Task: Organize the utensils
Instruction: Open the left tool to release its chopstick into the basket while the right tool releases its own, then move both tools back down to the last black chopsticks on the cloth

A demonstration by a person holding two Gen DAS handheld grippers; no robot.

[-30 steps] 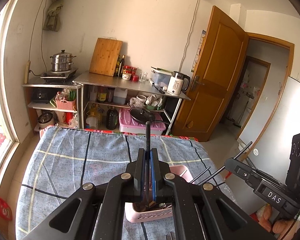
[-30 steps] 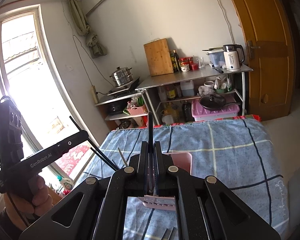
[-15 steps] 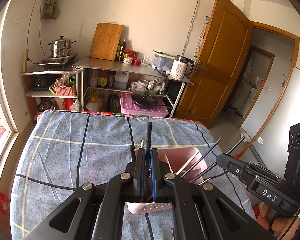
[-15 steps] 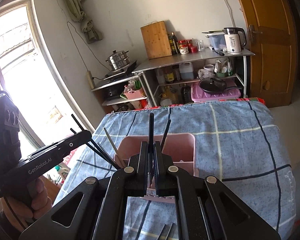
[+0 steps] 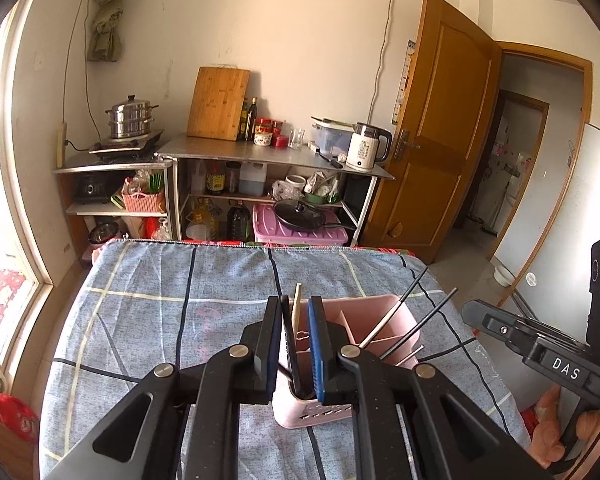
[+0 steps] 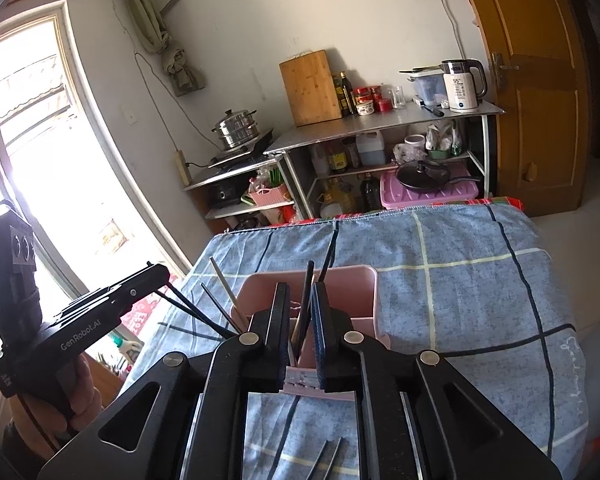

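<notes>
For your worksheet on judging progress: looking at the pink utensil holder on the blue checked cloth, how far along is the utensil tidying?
Done: several chopsticks already stand in the pink holder.
In hand: the left gripper and the right gripper are both opening over the holder, each with a dark utensil loose between its jaws, apparently being dropped in.
Left: two dark sticks lie on the cloth near the right gripper.

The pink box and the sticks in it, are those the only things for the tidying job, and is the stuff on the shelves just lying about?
For the job:
pink box
chopsticks
left gripper, jaws opening
right gripper, jaws opening

Just lying about:
kettle
cutting board
steamer pot
frying pan
door
</notes>
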